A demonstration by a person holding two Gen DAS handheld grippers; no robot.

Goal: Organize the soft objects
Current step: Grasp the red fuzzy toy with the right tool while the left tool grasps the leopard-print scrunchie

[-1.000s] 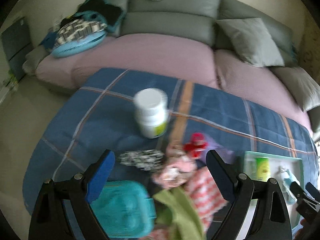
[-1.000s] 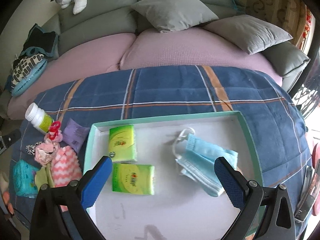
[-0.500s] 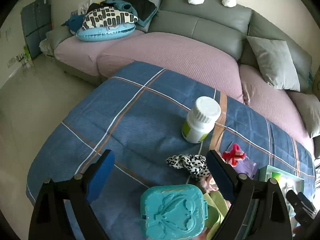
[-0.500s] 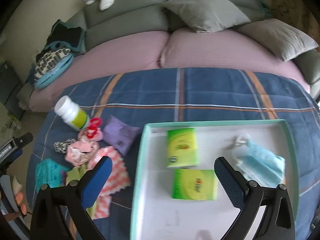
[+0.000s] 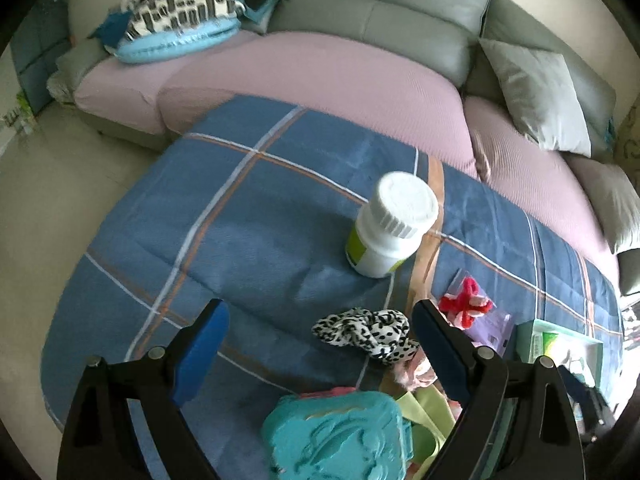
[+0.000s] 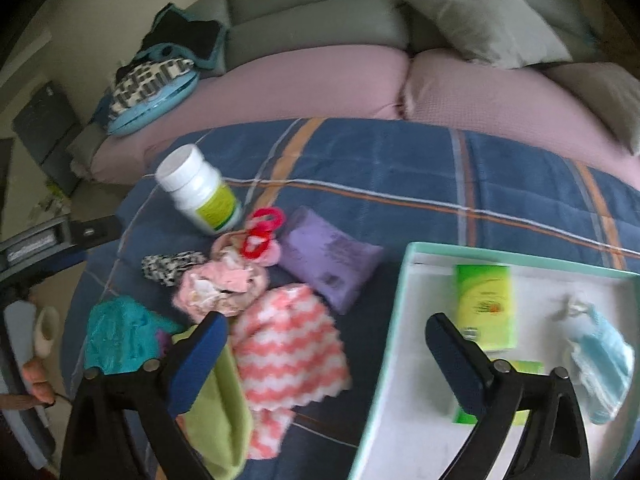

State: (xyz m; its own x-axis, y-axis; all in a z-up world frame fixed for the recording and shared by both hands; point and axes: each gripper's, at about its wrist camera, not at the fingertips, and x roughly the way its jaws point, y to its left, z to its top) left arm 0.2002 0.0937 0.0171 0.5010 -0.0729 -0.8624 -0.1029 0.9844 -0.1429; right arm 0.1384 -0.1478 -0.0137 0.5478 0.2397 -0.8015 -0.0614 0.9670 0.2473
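Soft things lie in a heap on the blue plaid blanket point(image 6: 400, 160): a pink-and-white zigzag cloth point(image 6: 288, 344), a green cloth point(image 6: 220, 412), a pink scrunchie point(image 6: 224, 288), a leopard scrunchie point(image 5: 364, 332) point(image 6: 172, 266), a purple tissue pack point(image 6: 328, 256) and a teal packet point(image 5: 336, 436) point(image 6: 120, 336). My right gripper point(image 6: 326, 340) is open and empty above the zigzag cloth and the tray's left rim. My left gripper point(image 5: 320, 344) is open and empty above the leopard scrunchie. A mint-rimmed white tray point(image 6: 404, 320) holds two green tissue packs point(image 6: 484, 304) and a blue face mask point(image 6: 604, 360).
A white pill bottle point(image 5: 392, 228) point(image 6: 196, 188) stands behind the heap. A red clip point(image 5: 464, 300) point(image 6: 260, 232) lies by the purple pack. A pink-covered sofa point(image 5: 320, 84) with grey cushions point(image 6: 488, 16) runs along the blanket's far edge. The blanket's left edge drops to the floor point(image 5: 60, 200).
My right gripper has swung left, from over the tray to over the cloth heap. My left gripper has shifted a little, the bottle and leopard scrunchie now nearer. Both stay open.
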